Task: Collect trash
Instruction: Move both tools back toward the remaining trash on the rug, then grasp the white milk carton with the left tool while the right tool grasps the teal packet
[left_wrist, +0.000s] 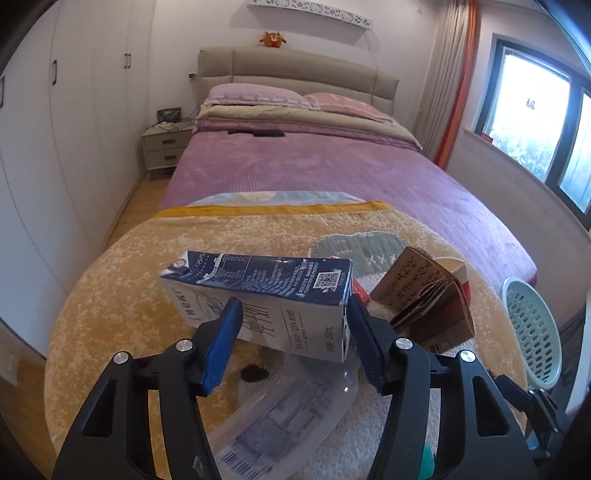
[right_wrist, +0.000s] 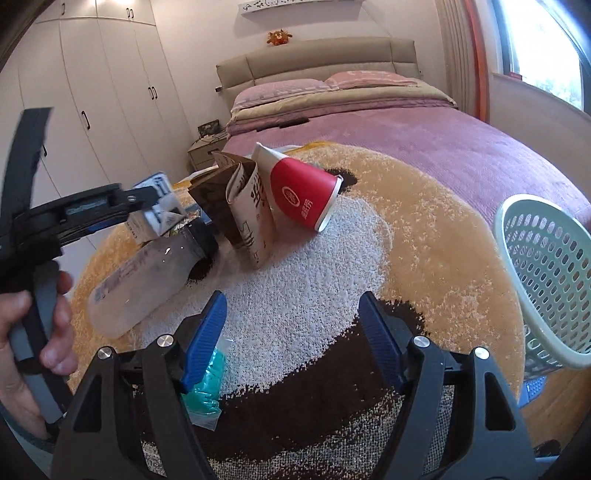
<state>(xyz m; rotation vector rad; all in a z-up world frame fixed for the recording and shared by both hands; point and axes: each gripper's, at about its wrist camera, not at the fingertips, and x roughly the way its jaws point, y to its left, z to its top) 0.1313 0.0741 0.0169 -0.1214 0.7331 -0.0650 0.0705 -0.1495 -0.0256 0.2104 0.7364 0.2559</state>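
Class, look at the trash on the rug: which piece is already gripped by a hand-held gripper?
The blue-and-white milk carton, clamped in the left hand-held gripper. The red cup, brown paper bag and clear bottle lie free.

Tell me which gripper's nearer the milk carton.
Left. The left gripper has its jaws around the milk carton; the right gripper hangs open over the rug, well off to the carton's right.

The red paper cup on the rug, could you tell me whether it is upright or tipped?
Tipped: the red paper cup leans against the folded paper bag, base pointing down-right toward the rug.
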